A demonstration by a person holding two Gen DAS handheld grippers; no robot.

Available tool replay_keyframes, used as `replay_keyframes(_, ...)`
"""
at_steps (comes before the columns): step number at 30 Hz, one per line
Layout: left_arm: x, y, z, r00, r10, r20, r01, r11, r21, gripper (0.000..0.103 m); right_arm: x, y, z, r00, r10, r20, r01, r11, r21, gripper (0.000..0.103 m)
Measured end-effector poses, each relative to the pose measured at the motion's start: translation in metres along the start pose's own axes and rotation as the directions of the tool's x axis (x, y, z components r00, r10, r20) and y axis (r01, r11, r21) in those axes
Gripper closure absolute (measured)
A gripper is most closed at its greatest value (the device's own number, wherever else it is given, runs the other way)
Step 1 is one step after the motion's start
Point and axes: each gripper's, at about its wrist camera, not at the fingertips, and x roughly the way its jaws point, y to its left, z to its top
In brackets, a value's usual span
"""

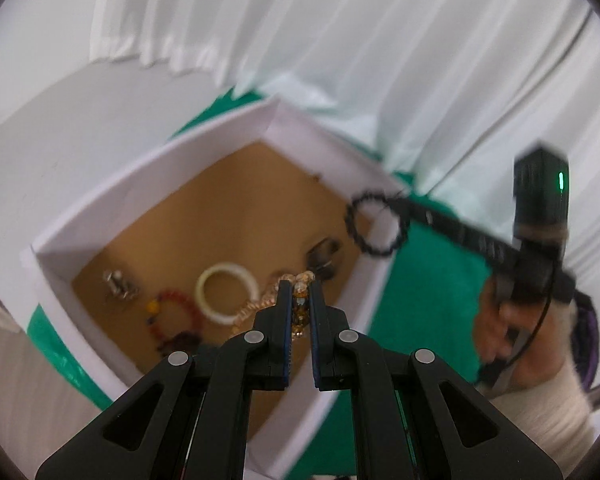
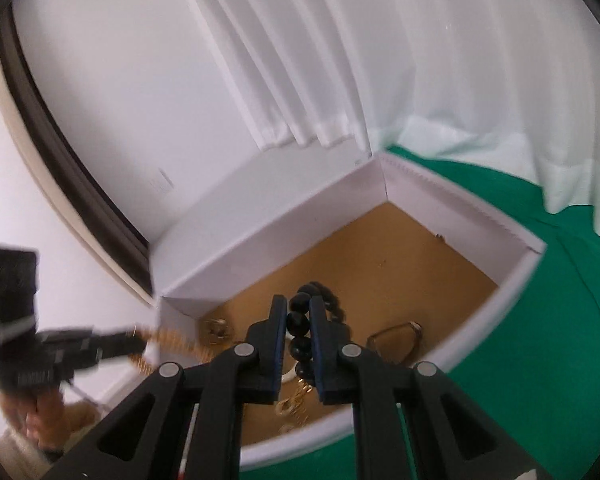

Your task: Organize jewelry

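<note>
A white box with a brown floor stands on a green cloth. My left gripper is shut on an amber bead bracelet, held above the box. In the box lie a white bangle, a red bead bracelet and a small silver piece. My right gripper is shut on a black bead bracelet over the same box. In the left wrist view that black bracelet hangs from the right gripper's tip over the box's right wall.
White curtains hang behind the box. A dark-framed panel leans at the left. Gold-rimmed glasses and gold chain pieces lie on the box floor. A hand holds the right gripper's handle.
</note>
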Motion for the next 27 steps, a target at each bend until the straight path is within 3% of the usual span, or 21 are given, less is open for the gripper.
replay_keyframes(7, 0.054, 0.024, -0.020, 0.993, 0.088, -0.079, -0.088, 0.996, 0.000, 0.098, 0.095, 0.017, -0.002, 0.977, -0.168, -0.131, 0.157, 0.984, -0.088, 0.091)
replay_keyframes(11, 0.070, 0.021, -0.030, 0.986, 0.146, -0.084, -0.143, 0.989, 0.044, 0.097, 0.124, 0.035, -0.007, 0.965, -0.180, -0.188, 0.156, 0.978, -0.138, 0.090)
replay_keyframes(12, 0.072, 0.020, -0.031, 0.982, 0.175, -0.075, -0.171, 0.984, 0.055, 0.094, 0.126, 0.038, -0.008, 0.967, -0.173, -0.187, 0.149, 0.979, -0.136, 0.083)
replay_keyframes(13, 0.069, 0.017, -0.032, 0.978, 0.198, -0.066, -0.194, 0.979, 0.065, 0.084, 0.123, 0.040, -0.008, 0.971, -0.158, -0.181, 0.137, 0.983, -0.122, 0.065)
replay_keyframes(14, 0.069, 0.015, -0.034, 0.973, 0.223, -0.052, -0.219, 0.973, 0.075, 0.075, 0.118, 0.041, -0.007, 0.975, -0.142, -0.170, 0.126, 0.986, -0.106, 0.057)
replay_keyframes(16, 0.058, 0.012, -0.034, 0.965, 0.263, -0.008, -0.262, 0.962, 0.077, 0.034, 0.100, 0.041, -0.007, 0.982, -0.132, -0.135, 0.121, 0.989, -0.086, 0.053)
replay_keyframes(18, 0.050, 0.008, -0.036, 0.949, 0.312, 0.042, -0.315, 0.946, 0.080, 0.020, 0.082, 0.037, -0.006, 0.984, -0.143, -0.107, 0.134, 0.987, -0.084, 0.052)
replay_keyframes(21, 0.037, -0.003, -0.038, 0.912, 0.392, 0.120, -0.403, 0.911, 0.088, 0.004, 0.052, 0.035, -0.013, 0.981, -0.182, -0.072, 0.175, 0.980, -0.096, 0.049)
replay_keyframes(22, 0.033, -0.006, -0.039, 0.898, 0.414, 0.150, -0.428, 0.900, 0.078, 0.001, 0.042, 0.035, -0.018, 0.976, -0.203, -0.073, 0.196, 0.976, -0.100, 0.041)
replay_keyframes(25, 0.020, -0.015, -0.044, 0.863, 0.447, 0.235, -0.470, 0.881, 0.048, 0.001, 0.022, 0.038, -0.034, 0.972, -0.228, -0.058, 0.220, 0.969, -0.115, 0.030)
replay_keyframes(27, 0.016, -0.016, -0.046, 0.858, 0.451, 0.246, -0.472, 0.881, 0.032, 0.001, 0.014, 0.043, -0.042, 0.970, -0.238, -0.055, 0.229, 0.964, -0.134, 0.028)
